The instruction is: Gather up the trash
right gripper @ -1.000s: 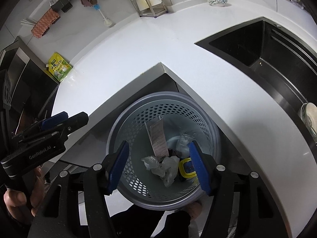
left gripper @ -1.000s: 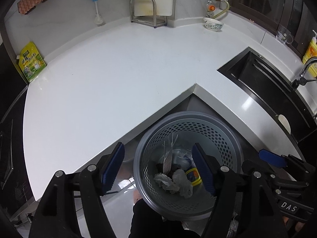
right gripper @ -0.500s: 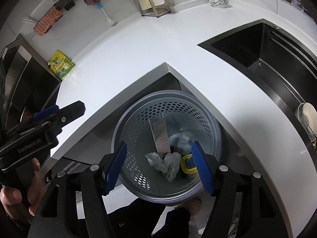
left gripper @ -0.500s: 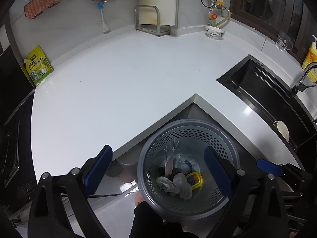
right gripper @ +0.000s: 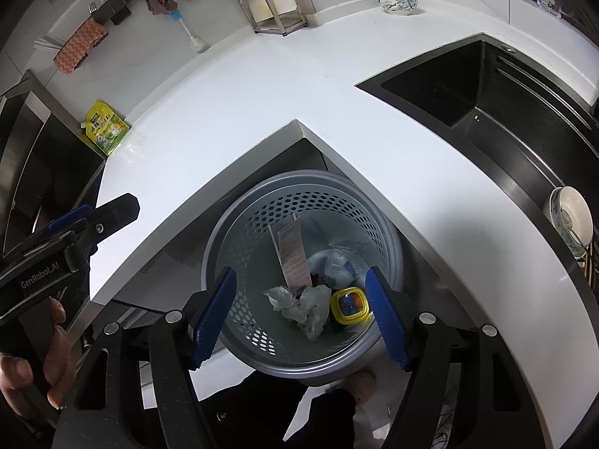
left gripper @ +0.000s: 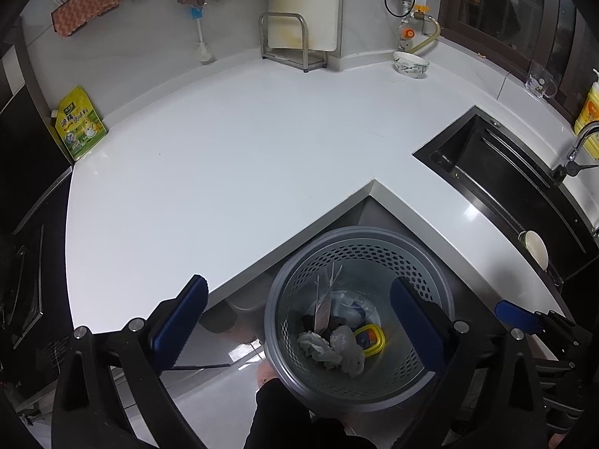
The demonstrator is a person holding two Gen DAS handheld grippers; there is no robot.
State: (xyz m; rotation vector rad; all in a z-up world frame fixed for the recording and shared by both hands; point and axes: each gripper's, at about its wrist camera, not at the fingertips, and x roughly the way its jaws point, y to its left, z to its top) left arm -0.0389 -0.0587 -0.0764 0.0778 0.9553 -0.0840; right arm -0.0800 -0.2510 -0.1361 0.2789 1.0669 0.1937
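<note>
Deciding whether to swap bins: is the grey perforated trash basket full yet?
Not full. The basket holds only a bottom layer of crumpled paper; its walls show bare above.

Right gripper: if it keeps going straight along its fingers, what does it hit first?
Likely the trash in the perforated bin: the right gripper, empty and open, aims at the crumpled tissues. Depth unclear.

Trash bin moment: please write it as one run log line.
left gripper: opening, empty | right gripper: open, empty | trash bin: holds receipt, crumpled tissue

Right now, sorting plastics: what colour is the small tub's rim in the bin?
Yellow rim; clearest in the right wrist view.
</note>
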